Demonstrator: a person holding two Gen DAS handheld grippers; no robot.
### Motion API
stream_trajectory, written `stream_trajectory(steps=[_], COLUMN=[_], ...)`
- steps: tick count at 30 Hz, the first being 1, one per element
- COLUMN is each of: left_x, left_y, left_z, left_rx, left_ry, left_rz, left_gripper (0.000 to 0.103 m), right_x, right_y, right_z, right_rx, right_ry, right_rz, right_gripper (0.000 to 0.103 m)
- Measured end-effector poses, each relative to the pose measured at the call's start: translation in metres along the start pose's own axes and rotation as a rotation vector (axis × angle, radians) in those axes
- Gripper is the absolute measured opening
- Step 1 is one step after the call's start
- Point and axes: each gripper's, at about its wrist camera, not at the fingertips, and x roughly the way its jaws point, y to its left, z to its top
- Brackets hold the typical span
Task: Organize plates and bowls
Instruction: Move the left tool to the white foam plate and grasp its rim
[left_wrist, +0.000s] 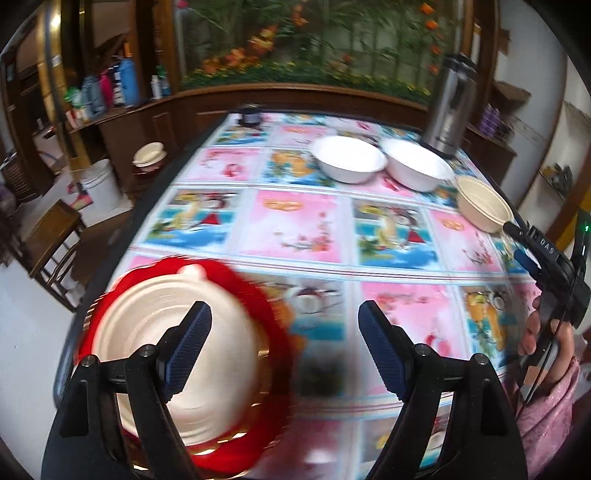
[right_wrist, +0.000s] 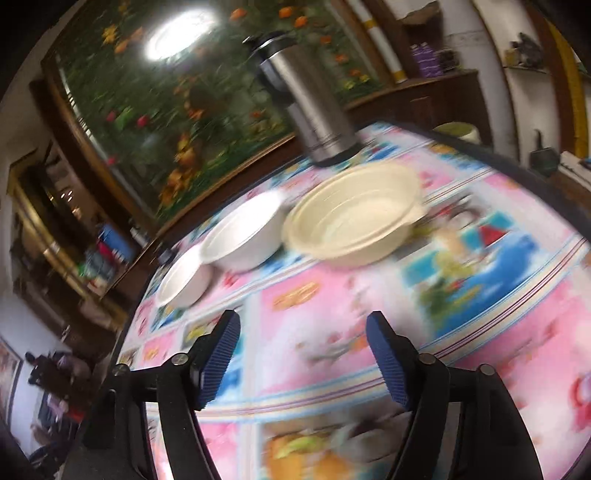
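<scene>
A red plate (left_wrist: 258, 295) with a cream bowl (left_wrist: 147, 332) in it sits at the near left corner of the table. My left gripper (left_wrist: 284, 314) is open, its left finger over the bowl. Two white bowls (left_wrist: 347, 162) (left_wrist: 417, 168) and a cream bowl (left_wrist: 482, 206) stand at the far right. My right gripper (left_wrist: 532, 243) shows beside that cream bowl. In the right wrist view my right gripper (right_wrist: 303, 325) is open and empty, short of the cream bowl (right_wrist: 351, 221) and the white bowls (right_wrist: 243, 236) (right_wrist: 184, 280).
A steel thermos (left_wrist: 447, 114) (right_wrist: 314, 110) stands behind the bowls. A dark small jar (left_wrist: 251, 114) sits at the far table edge. A wooden chair (left_wrist: 48, 240), a white bucket (left_wrist: 101, 184) and cabinets lie left of the table with its patterned cloth (left_wrist: 295, 221).
</scene>
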Motion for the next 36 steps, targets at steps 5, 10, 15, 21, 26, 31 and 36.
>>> stream_trajectory(steps=[5, 10, 15, 21, 26, 31, 36], left_x=[0.017, 0.041, 0.066, 0.089, 0.097, 0.131, 0.162], left_y=[-0.044, -0.087, -0.097, -0.076, -0.099, -0.101, -0.046], left_z=[0.011, 0.024, 0.048, 0.090, 0.110, 0.131, 0.155], left_rx=[0.065, 0.119, 0.099, -0.026, -0.030, -0.026, -0.228], left_ry=[0.055, 0.153, 0.199, 0.218, 0.225, 0.283, 0.293], left_rz=[-0.035, -0.104, -0.073, -0.024, -0.060, -0.016, 0.056], left_gripper=[0.082, 0.082, 0.082, 0.082, 0.082, 0.082, 0.082], right_x=[-0.005, -0.003, -0.005, -0.006, -0.012, -0.016, -0.010], right_y=[-0.040, -0.067, -0.085, -0.096, -0.100, -0.110, -0.114], right_z=[0.018, 0.032, 0.039, 0.041, 0.042, 0.041, 0.040], right_rx=[0.078, 0.143, 0.194, 0.271, 0.311, 0.368, 0.417], right_ry=[-0.003, 0.014, 0.010, 0.036, 0.011, -0.005, 0.022], right_rz=[-0.019, -0.021, -0.005, 0.066, 0.097, 0.110, 0.157], right_gripper=[0.083, 0.086, 0.087, 0.089, 0.089, 0.091, 0.093])
